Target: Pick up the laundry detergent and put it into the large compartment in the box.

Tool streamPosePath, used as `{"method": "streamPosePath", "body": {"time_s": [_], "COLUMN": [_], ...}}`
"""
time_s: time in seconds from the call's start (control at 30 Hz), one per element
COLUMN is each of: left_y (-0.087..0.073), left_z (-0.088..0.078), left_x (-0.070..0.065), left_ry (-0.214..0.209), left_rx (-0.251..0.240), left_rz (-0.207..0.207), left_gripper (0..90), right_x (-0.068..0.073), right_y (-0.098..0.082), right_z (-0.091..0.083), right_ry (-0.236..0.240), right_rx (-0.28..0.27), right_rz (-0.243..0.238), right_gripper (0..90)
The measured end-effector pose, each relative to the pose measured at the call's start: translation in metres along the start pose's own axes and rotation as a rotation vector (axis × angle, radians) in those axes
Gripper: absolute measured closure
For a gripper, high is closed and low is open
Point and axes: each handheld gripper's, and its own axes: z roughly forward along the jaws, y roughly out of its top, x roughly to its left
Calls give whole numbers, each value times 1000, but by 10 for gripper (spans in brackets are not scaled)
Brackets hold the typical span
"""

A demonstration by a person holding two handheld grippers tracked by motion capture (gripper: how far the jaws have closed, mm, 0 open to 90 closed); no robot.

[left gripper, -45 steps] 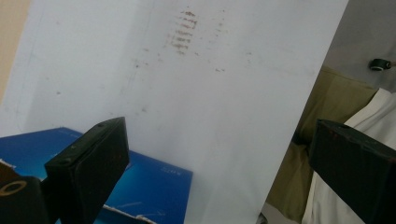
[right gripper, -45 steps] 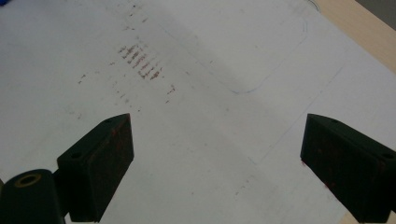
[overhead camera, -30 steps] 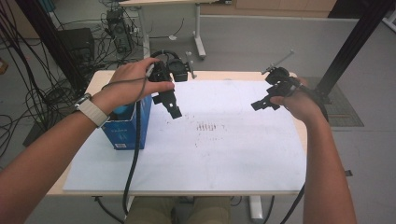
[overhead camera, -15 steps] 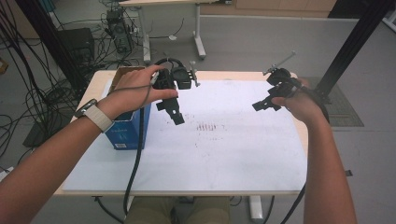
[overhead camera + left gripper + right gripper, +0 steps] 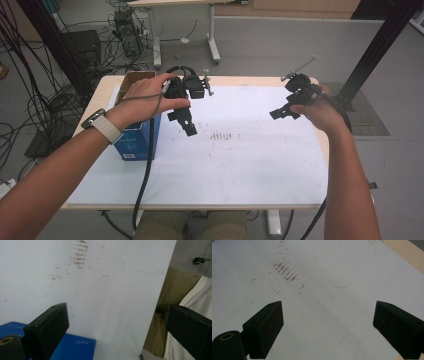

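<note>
My left gripper [image 5: 188, 126] hovers over the white sheet [image 5: 235, 165], just right of a blue box [image 5: 136, 142], and the person's left hand grips its body. In the left gripper view its jaws [image 5: 117, 315] stand wide apart with nothing between them, and the blue box [image 5: 75, 346] lies at the lower left. My right gripper [image 5: 281, 112] hangs above the sheet's right part, held in the right hand. Its jaws [image 5: 328, 312] are also open and empty over the sheet [image 5: 319, 315].
Brown smudge marks [image 5: 224, 136] stain the middle of the sheet, and the smudge marks [image 5: 285, 271] also appear in the right gripper view. The box's open cardboard top [image 5: 134, 80] is at the table's far left. The wooden table edge [image 5: 250, 80] borders the sheet. Cables trail from both grippers.
The left gripper has drifted slightly toward the near side, still beside the blue box. The right gripper has barely moved. Both stay open.
</note>
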Motion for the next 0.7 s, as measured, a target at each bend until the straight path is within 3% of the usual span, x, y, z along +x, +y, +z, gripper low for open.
{"method": "streamPosePath", "body": {"time_s": [0.7], "left_y": [-4], "left_z": [1], "left_x": [3], "left_ry": [-5], "left_rx": [-11], "left_rz": [-15], "left_gripper": [54], "right_x": [-1], "right_y": [-3], "right_z": [3], "right_ry": [3], "right_rx": [-1], "right_rz": [4], "right_gripper": [94]}}
